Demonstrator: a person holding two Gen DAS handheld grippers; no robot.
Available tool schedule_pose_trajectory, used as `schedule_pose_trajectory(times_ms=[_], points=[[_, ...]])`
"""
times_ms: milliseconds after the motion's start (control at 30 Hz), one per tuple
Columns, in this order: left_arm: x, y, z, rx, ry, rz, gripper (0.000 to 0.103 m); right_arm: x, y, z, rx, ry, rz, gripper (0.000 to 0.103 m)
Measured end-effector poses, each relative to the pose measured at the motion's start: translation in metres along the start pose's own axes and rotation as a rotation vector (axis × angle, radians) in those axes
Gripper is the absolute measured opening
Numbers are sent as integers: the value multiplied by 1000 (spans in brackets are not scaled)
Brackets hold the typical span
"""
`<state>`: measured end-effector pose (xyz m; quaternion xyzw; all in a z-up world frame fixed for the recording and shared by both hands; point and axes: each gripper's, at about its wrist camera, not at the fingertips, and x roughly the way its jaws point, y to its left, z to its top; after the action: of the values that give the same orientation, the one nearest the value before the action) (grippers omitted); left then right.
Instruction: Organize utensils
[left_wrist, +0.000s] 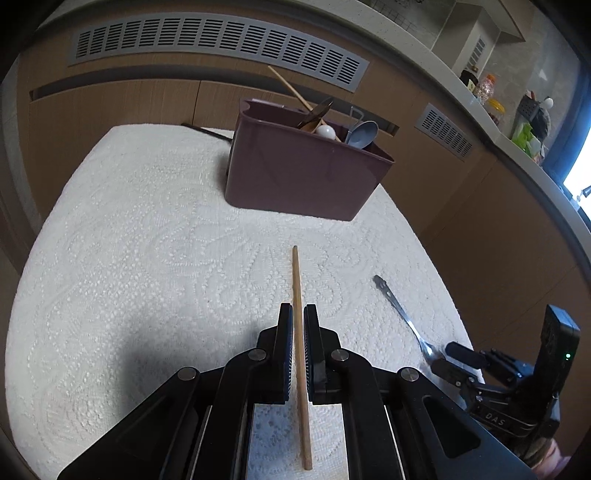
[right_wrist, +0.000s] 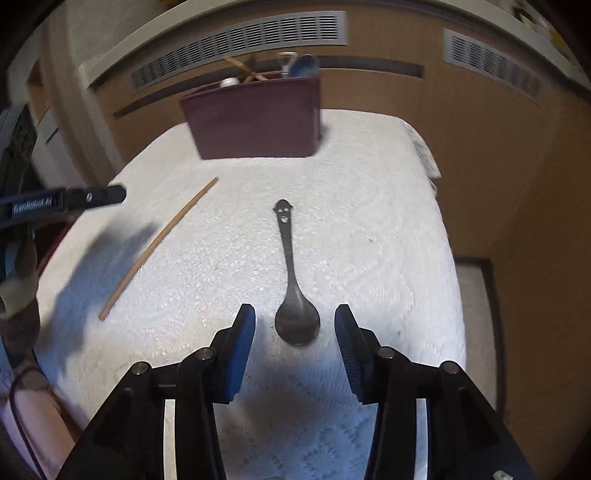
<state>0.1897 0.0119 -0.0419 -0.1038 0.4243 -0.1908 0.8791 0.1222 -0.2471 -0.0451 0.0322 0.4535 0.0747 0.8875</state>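
"How far had you got with the utensils?"

"Partly done. The maroon plastic caddy (left_wrist: 306, 173) at the far side of the white-clothed desk (left_wrist: 147, 240) already held a pale blue spoon (left_wrist: 364, 133), some wooden pieces and a white-tipped one. Two things were left out."

"Which?"

"A wooden chopstick (left_wrist: 297, 332), which my left gripper (left_wrist: 297, 314) had pinched between pressed-together jaws, and a dark metal spoon (right_wrist: 293, 291) with a smiley handle, lying flat on the near desk. My right gripper (right_wrist: 294, 325) stood spread either side of its bowl, not touching it."
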Motion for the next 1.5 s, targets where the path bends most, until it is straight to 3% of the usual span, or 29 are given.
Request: schedule_pose_trajectory(times_ms=[100, 133, 167, 233, 333, 533, 567, 700, 800, 933, 1100, 1300, 1500], points=[[-1, 4, -3, -11, 10, 10, 6, 10, 0, -1, 38, 8, -31, 41], [0, 5, -4, -17, 16, 16, 7, 10, 3, 0, 20, 7, -48, 30], [1, 6, -5, -22, 27, 20, 7, 10, 6, 2, 4, 12, -55, 26], [5, 4, -7, -20, 57, 27, 7, 6, 11, 4, -27, -4, -77, 25], [19, -5, -7, 23, 146, 40, 9, -21, 22, 24, -109, -114, -114, 25], [49, -24, 4, 104, 325, 73, 9, -71, 28, 72, -176, -293, -80, 22], [55, -28, 8, 120, 361, 88, 9, -75, 29, 77, -181, -303, -75, 7], [80, -42, 16, 201, 481, 171, 10, -73, 29, 89, -186, -305, -60, 7], [92, -53, 21, 256, 519, 208, 10, -68, 25, 86, -185, -302, -43, 7], [98, -61, 23, 301, 493, 224, 9, -57, 9, 73, -168, -238, 24, 13], [92, -70, 17, 332, 423, 220, 6, -19, 2, 71, -142, -162, 13, 36], [73, -65, 8, 332, 365, 187, 6, 60, 11, 102, -153, 5, 102, 37], [51, -50, 9, 312, 302, 154, 6, 109, 32, 118, -214, 80, 60, 38]])
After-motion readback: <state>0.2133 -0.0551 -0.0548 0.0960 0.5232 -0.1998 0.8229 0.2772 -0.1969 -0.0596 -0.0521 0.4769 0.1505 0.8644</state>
